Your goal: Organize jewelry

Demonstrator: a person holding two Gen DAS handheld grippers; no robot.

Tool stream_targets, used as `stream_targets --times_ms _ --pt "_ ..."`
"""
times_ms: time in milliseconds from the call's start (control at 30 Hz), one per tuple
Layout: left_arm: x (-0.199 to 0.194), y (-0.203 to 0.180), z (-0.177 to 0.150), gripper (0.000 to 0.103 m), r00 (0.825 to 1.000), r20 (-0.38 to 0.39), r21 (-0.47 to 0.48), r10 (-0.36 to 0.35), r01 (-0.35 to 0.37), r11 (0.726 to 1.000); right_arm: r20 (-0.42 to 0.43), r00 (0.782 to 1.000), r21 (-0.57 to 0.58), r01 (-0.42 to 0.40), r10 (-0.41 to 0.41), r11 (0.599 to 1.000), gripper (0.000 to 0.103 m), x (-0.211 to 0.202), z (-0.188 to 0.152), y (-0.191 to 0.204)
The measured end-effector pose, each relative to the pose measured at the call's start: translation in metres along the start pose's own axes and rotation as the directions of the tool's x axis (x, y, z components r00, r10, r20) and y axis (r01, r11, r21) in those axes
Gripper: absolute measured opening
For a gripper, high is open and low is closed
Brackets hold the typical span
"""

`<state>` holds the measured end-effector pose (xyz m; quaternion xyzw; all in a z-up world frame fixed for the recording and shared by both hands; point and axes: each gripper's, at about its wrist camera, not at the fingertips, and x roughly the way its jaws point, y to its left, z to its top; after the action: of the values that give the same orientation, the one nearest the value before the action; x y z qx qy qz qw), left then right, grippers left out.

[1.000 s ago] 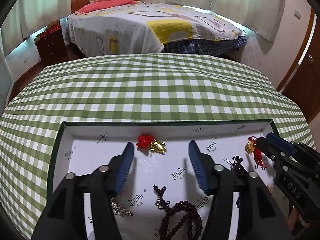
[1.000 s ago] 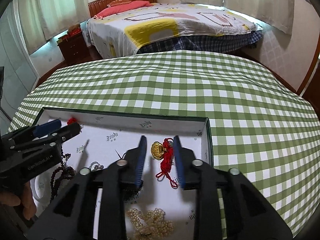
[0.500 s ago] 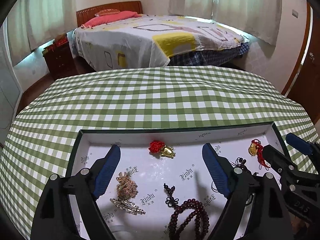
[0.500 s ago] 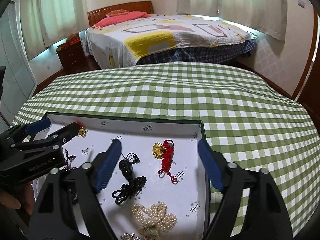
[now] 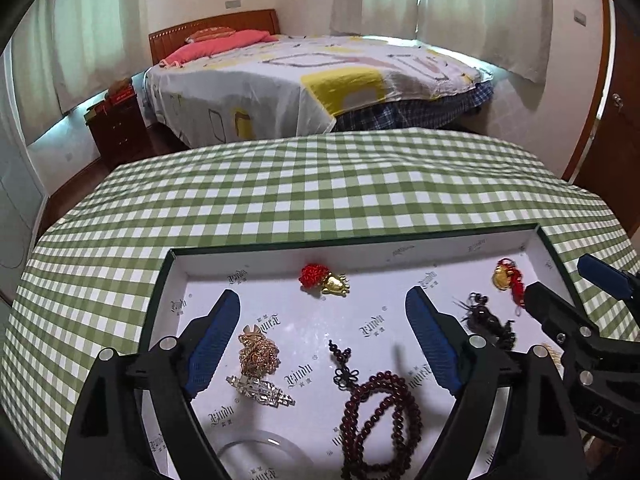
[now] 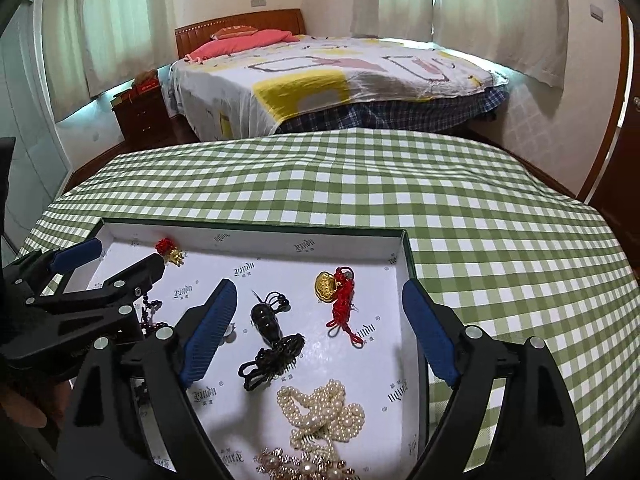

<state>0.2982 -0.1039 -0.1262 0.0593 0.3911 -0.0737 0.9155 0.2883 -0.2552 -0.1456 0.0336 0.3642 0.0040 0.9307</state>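
A white-lined box with a green rim (image 5: 360,254) (image 6: 260,244) lies on the checked table and holds the jewelry. My left gripper (image 5: 323,300) (image 6: 126,256) hovers open over a gold chain (image 5: 258,350), a crystal brooch (image 5: 260,390) and dark red beads (image 5: 380,412). A red-knot gold charm (image 5: 326,280) lies just beyond its tips. My right gripper (image 6: 318,286) (image 5: 560,280) has its jaws opening, touching nothing. Below it lie a gold ingot on red cord (image 6: 338,290), a black pendant (image 6: 268,324) and pearls (image 6: 324,412).
A clear bangle (image 5: 260,444) rests at the box's near edge. The green checked cloth (image 6: 480,240) spreads beyond and to the right of the box. A bed (image 6: 340,80) and a wooden nightstand (image 6: 140,116) stand past the table. A hand (image 6: 24,404) shows at lower left.
Both grippers have opened wide and drawn back and slightly up from the box's far side. The right one no longer straddles the ingot charm, which lies free.
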Motion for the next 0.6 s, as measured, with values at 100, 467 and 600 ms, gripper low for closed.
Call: stream_targets --times_ms 100,467,600 --pt "-0.012 -0.001 -0.002 0.082 1.000 0.025 -0.002 -0.005 0.005 1.000 0.022 1.000 0.006 0.001 -0.001 1.000 0.083 -0.012 -0.002 0.001" --pt "-0.068 0.008 -0.033 0.082 0.996 0.083 -0.021 0.043 -0.042 0.999 0.063 0.998 0.016 0.000 -0.001 1.000 0.090 -0.065 -0.024 0.008" --pt "-0.099 0.016 -0.045 0.082 0.994 0.101 -0.044 0.034 -0.030 0.999 0.081 0.997 0.002 -0.012 0.012 1.000 0.092 -0.094 -0.035 0.015"
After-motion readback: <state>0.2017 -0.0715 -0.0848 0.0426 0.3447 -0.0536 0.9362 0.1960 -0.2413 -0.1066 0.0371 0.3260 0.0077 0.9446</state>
